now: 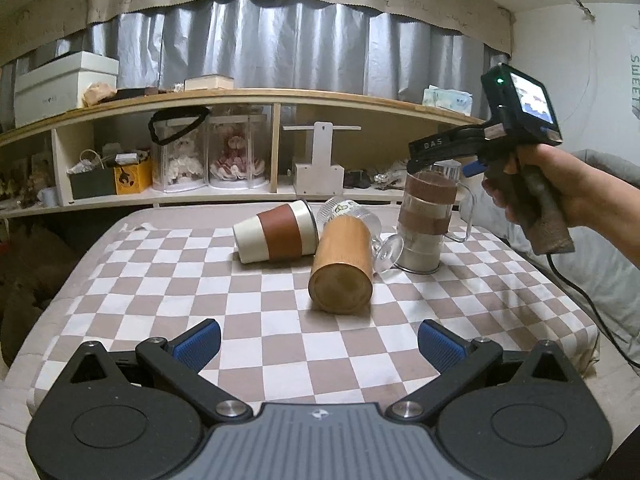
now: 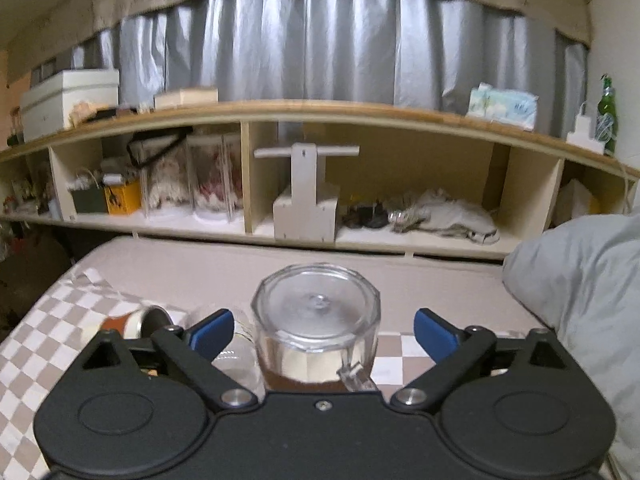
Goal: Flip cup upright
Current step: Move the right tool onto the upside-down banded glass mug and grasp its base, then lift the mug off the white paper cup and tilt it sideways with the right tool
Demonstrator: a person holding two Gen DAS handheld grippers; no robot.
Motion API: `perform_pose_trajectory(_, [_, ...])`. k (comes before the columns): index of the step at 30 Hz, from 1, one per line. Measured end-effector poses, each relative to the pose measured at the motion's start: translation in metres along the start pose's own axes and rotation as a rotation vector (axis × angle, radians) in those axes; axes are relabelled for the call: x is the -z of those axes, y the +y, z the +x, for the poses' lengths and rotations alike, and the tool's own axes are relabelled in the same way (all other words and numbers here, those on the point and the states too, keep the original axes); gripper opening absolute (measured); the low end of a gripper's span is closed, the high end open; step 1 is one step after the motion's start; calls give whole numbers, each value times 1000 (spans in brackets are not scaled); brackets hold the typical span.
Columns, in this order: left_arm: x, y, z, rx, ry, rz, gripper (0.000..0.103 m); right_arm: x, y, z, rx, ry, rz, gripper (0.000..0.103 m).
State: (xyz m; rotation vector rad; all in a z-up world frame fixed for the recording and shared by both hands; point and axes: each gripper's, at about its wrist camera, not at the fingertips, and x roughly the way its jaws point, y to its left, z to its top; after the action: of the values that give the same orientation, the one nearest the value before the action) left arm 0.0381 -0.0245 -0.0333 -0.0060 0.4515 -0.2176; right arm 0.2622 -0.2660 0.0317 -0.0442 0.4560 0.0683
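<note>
Four cups on the checkered cloth (image 1: pixel 160 280), two grippers.
Glass mug (image 1: pixel 426 220) stands base-up with brown bands; right gripper (image 2: pixel 324 332) spread wide around it, left gripper (image 1: pixel 320 340) wide, empty.

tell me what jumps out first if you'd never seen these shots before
A cluster of cups on the checkered cloth catches the eye: a wooden cup and a cream cup with a brown band lie on their sides, with a tipped stemmed glass behind the wooden one. At the right, the right gripper hangs open around the top of a standing glass mug, while the left gripper waits open near the cloth's front edge.
</note>
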Motion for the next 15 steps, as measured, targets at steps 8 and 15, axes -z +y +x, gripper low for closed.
perform_pose_trajectory(8, [-1,1,-1,7,-6,-13,103,-12,0,20,-35,75,-4,74])
perform_pose_trajectory(15, [-2,-1,-3,-3,-22,0,103,-38,-6,-13,-24,-33,38,74])
